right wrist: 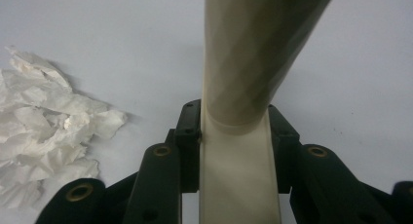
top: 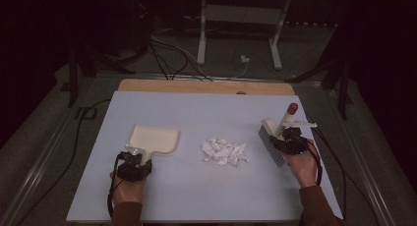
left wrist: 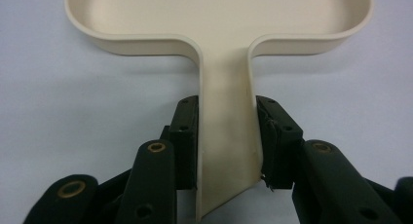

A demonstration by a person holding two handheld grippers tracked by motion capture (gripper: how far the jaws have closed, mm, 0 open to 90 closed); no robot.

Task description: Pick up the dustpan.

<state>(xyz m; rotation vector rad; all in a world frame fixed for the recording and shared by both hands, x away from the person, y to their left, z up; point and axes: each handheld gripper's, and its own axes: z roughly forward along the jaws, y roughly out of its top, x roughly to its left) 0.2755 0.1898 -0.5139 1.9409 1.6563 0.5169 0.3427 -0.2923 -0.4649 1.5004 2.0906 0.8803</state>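
We see a pale blue desk (top: 196, 186) with a wooden strip along its far edge. On it lie a cream dustpan (top: 152, 139) at the left, 1 heap of crumpled white paper scraps (top: 223, 152) mid-desk, and a brush (top: 275, 142) at the right.

High view: fixed above the near edge, facing forward and down, far enough to take in the whole table (top: 196, 113). Left gripper view: close, low, looking along the dustpan (left wrist: 226, 87) toward 12 o'clock. Right gripper view: close on the brush handle (right wrist: 243, 87); paper scraps (right wrist: 44, 121) at 9 o'clock, shared with the high view.
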